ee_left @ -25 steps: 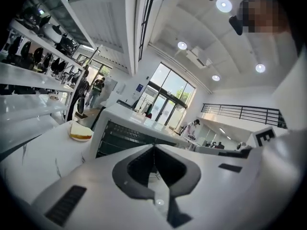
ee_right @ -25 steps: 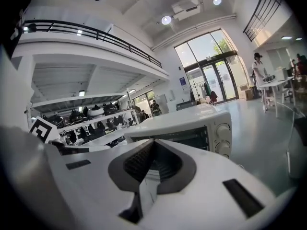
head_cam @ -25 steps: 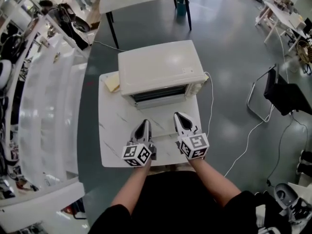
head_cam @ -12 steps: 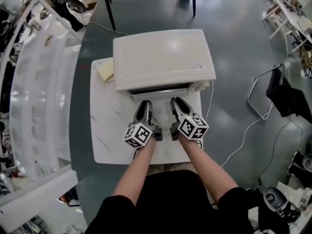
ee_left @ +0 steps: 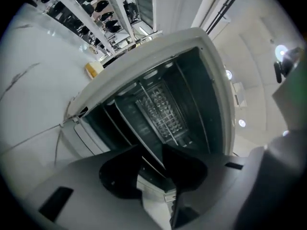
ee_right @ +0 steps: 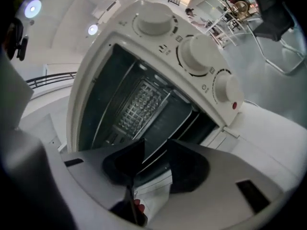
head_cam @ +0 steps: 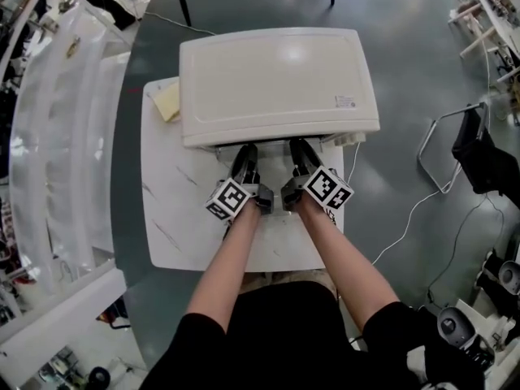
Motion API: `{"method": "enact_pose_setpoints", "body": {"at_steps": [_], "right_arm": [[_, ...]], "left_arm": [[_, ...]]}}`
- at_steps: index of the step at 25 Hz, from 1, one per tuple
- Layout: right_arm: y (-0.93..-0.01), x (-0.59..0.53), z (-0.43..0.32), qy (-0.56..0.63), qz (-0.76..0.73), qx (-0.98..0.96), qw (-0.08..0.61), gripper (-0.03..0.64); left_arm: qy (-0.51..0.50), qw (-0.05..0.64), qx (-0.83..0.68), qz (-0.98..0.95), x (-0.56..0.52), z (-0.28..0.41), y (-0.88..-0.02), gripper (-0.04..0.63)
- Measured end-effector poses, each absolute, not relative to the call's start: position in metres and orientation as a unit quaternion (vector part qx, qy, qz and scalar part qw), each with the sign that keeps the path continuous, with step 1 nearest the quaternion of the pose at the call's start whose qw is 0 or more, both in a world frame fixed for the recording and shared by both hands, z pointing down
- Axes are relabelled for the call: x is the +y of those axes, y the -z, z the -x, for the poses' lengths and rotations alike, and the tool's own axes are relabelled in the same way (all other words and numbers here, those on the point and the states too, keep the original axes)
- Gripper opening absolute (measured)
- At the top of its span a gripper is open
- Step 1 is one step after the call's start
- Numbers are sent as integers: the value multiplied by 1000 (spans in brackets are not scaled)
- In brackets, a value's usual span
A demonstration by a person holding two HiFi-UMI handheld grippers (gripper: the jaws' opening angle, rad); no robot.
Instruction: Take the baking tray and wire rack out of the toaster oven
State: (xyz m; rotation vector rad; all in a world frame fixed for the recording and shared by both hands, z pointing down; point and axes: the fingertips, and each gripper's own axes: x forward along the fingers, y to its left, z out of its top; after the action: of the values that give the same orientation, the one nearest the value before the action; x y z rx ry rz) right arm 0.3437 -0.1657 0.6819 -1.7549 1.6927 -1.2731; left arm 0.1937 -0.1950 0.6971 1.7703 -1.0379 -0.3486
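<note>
Baking tray [ee_left: 144, 138] on rail inside toaster oven [head_cam: 276, 80], front edge in line with gap of left hand-held gripper [ee_left: 151, 151]. Jaws apart and opening, pads not pressing on it. Right hand-held gripper [ee_right: 156, 146] likewise: jaws parting, tray edge in gap. One second ago both closed, back over mid bench [head_cam: 171, 218]; now tips at oven mouth. Grid pattern deeper in possibly wire rack [ee_right: 141, 104], unclear. Knobs [ee_right: 196, 56] on oven's right; yellow pad [head_cam: 168, 101] beside oven's left.

Your head camera looks steeply down on the toaster oven [head_cam: 276, 84]; both gripper cameras (tilted sideways) stare closely into its open front.
</note>
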Motion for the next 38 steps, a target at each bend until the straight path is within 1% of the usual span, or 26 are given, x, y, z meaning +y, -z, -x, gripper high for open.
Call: {"method": "enact_pose_setpoints", "body": {"at_steps": [6,15,26,31,35,38], "right_arm": [[-705,-183,-359,474,623,568,255,146],[-723,-198,-375,502,608,528,316,153],[-730,-218,-381,520,590,510,348,153],[-727,-222,-379,525,580,509,360,147],[-729,-222,-378,532,582,496,363,109],[-729,-218,-378,534,587,493,356,109]], "left_arm": [[168,551,-425,-698,-216,-203,-719,127],[210,575,-442,-655,-236,-201,-732,127],[229,592,-455,-625,-260,-210,-732,127],[241,598,-460,-611,-260,-207,-736,117],[263,608,-449,-600,-262,-204,-739,107],[275,621,-439,-588,-259,-204,-741,95]]}}
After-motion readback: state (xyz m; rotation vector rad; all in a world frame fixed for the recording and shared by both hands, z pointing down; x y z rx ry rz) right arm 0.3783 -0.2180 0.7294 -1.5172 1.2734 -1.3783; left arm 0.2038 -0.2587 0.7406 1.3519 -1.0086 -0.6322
